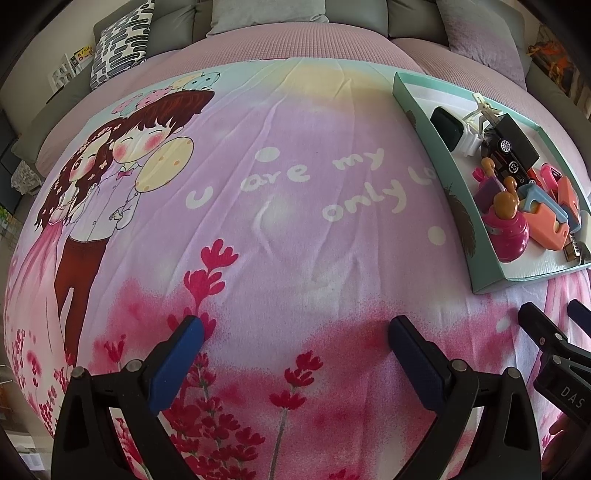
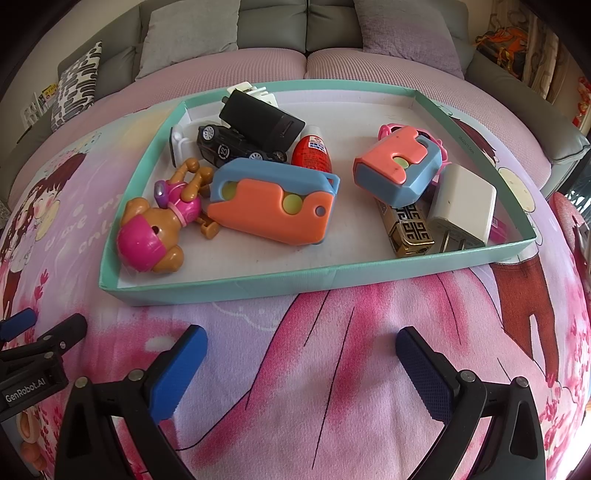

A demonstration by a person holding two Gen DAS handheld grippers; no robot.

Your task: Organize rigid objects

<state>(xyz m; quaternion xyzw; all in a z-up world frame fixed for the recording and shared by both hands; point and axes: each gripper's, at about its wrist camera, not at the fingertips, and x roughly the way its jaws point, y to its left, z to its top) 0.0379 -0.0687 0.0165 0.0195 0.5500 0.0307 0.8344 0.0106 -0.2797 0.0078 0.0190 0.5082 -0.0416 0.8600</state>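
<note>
A teal tray (image 2: 229, 286) lies on the printed cloth ahead of my right gripper (image 2: 301, 341), which is open and empty a short way in front of its near wall. In the tray lie a pink puppy toy (image 2: 159, 229), two orange-and-blue toys (image 2: 273, 203) (image 2: 399, 166), a black toy car (image 2: 232, 146), a black box (image 2: 262, 118), a red bottle (image 2: 314, 151), a white charger (image 2: 461, 203) and a gold lighter (image 2: 410, 229). My left gripper (image 1: 295, 332) is open and empty over bare cloth; the tray (image 1: 461, 206) lies to its upper right.
The cartoon cloth (image 1: 280, 206) covers a pink sofa seat (image 2: 306, 66). Grey cushions (image 2: 192, 33) and a patterned pillow (image 1: 122, 40) line the back. The right gripper shows at the left wrist view's right edge (image 1: 554, 332); the left gripper shows at the right wrist view's left edge (image 2: 40, 336).
</note>
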